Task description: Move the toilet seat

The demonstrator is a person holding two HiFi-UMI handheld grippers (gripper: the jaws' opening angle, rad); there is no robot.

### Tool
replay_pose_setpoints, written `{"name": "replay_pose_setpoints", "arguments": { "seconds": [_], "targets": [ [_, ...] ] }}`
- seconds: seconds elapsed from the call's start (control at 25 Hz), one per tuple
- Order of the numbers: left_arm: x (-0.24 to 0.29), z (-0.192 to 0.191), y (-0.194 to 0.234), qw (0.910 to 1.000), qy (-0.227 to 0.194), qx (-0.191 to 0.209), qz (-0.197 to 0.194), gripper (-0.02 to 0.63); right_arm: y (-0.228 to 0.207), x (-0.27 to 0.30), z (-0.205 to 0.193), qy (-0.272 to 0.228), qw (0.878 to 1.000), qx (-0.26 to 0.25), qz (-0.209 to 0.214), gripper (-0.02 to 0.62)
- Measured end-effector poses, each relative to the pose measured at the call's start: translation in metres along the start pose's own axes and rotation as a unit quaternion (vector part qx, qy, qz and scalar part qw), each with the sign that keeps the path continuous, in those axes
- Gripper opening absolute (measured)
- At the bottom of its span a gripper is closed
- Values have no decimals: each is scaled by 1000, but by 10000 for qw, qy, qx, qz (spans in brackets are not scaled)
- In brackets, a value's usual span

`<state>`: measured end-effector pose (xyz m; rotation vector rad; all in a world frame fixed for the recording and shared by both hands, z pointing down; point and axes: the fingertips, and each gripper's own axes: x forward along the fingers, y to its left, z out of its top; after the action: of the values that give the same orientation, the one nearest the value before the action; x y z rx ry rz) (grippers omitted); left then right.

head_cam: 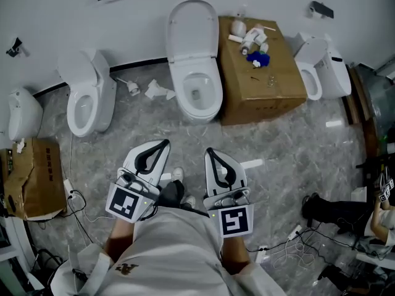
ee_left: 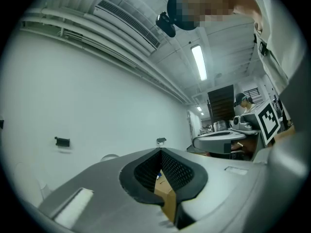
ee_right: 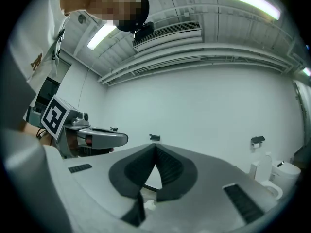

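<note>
In the head view a white toilet [head_cam: 196, 94] stands at the wall straight ahead, its lid [head_cam: 192, 26] raised against the wall and the bowl open. I cannot tell whether the seat ring is up with the lid. My left gripper [head_cam: 165, 143] and right gripper [head_cam: 208, 150] are held side by side over the floor, a good way short of the bowl. Both point level towards the toilet, both shut with nothing between the jaws. In the left gripper view the left gripper [ee_left: 161, 150] shows closed tips. The right gripper [ee_right: 155, 145] shows the same in its own view.
A cardboard box [head_cam: 259, 73] with small bottles and a blue item stands tight against the toilet's right side. Other toilets stand at left [head_cam: 86, 97] and right [head_cam: 321, 66]. A second box [head_cam: 28, 177] sits at far left. Cables lie on the marble floor [head_cam: 296, 159] behind me.
</note>
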<state>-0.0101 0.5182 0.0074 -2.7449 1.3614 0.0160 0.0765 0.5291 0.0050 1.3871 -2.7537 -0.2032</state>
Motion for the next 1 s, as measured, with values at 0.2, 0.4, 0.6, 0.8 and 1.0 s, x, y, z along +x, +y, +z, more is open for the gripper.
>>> {"name": "replay_pose_setpoints", "arguments": {
  "seconds": [0.2,0.4,0.6,0.8,1.0],
  "targets": [
    [21,-7,38,9999,7,-45,-155,2,-5,44,-5,102,9999,-93,-66,-2],
    [43,-13,73,9994,-22,-99,-335,2,-12,86,-7,199,9995,-147,-189,-2],
    [63,-19,99,9989,-53,-179,-424,2,-23,114,-12,265,9991,-156,-302,-2],
    [88,-30,116,9988,-1,-228,-428,2,-39,137,-20,284,9991,-128,-271,-2],
    [122,-42,132,9990,77,-226,-367,2,-60,168,-26,175,9990,-381,-146,-2]
  ]
}}
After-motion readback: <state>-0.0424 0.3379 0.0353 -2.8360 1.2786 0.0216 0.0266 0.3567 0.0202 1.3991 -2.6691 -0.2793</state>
